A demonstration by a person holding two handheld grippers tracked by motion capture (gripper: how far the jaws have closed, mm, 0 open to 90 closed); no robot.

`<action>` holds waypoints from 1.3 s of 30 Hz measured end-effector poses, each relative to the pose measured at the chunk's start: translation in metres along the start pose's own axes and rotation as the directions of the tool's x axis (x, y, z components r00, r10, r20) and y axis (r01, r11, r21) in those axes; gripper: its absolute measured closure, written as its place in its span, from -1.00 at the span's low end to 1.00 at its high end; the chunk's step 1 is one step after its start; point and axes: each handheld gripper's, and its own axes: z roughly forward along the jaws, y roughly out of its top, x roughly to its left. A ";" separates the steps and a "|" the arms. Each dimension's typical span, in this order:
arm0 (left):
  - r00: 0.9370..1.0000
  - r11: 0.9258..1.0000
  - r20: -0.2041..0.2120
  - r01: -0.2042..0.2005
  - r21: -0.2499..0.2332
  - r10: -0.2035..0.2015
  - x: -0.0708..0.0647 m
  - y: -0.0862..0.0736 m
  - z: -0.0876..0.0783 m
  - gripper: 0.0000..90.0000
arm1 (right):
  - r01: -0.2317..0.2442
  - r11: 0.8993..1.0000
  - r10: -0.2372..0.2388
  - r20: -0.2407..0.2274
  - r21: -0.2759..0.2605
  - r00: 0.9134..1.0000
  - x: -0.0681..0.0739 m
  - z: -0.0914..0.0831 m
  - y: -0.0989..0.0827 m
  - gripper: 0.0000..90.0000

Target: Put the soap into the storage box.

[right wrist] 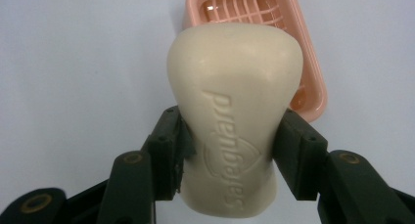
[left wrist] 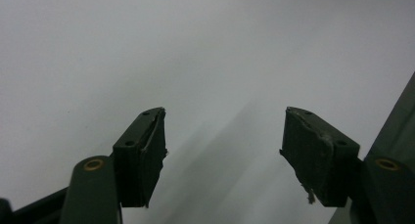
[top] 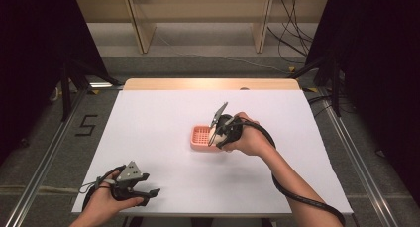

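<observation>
I've got the right gripper [right wrist: 227, 150] clenched on the soap bar [right wrist: 235, 111], pinched at its narrower waist, most of the bar ahead of the jaws. Pink soap dish [right wrist: 313, 94] sits beyond and below. Risk: the smooth bar could squirt forward out of the pinch and miss the dish. Bar's long axis runs along the jaws, wide end leading. Left gripper [left wrist: 222, 150] idle, released over the bench [left wrist: 147, 48].

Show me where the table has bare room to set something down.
Most of the white table is bare: the far strip behind the pink soap dish, the whole left half, and the right side. It is crowded only at the dish, where the right gripper holds the soap bar, and around the left gripper at the near-left corner.
</observation>
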 end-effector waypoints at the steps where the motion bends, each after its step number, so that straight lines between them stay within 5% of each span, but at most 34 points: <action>1: 1.000 1.000 0.000 0.000 0.001 0.000 0.000 0.000 0.000 -0.28 | 0.000 1.000 0.000 0.000 0.000 1.000 0.000 0.000 0.000 0.12; 6: 1.000 1.000 0.001 0.000 0.001 0.000 0.000 0.000 0.000 -0.28 | -0.029 0.999 0.029 0.007 0.014 1.000 0.000 0.001 0.003 0.12; 13: 1.000 1.000 0.001 -0.003 0.002 0.003 0.000 0.000 0.000 -0.28 | 0.006 1.000 -0.005 -0.004 0.006 1.000 -0.003 0.002 0.007 0.12; 15: 1.000 1.000 0.002 -0.002 0.000 0.002 0.000 0.000 0.000 -0.28 | -0.031 0.999 0.031 0.015 0.024 0.999 -0.002 0.002 0.008 0.12; 26: 1.000 1.000 0.004 -0.002 0.001 0.002 0.000 0.000 0.000 -0.28 | 0.008 1.000 -0.008 -0.002 0.001 1.000 -0.006 0.005 0.013 0.12; 34: 1.000 1.000 0.004 -0.004 0.000 0.004 0.000 0.000 0.000 -0.28 | -0.029 0.999 0.029 0.016 0.021 0.999 -0.004 0.006 0.017 0.12; 36: 1.000 1.000 0.004 -0.005 0.000 0.005 0.000 0.000 0.000 -0.28 | 0.005 1.000 -0.005 -0.005 0.007 1.000 -0.006 0.007 0.018 0.12; 39: 1.000 1.000 0.004 -0.006 0.000 0.006 0.000 0.000 0.000 -0.28 | -0.029 0.999 0.029 0.017 0.021 0.999 -0.004 0.007 0.020 0.12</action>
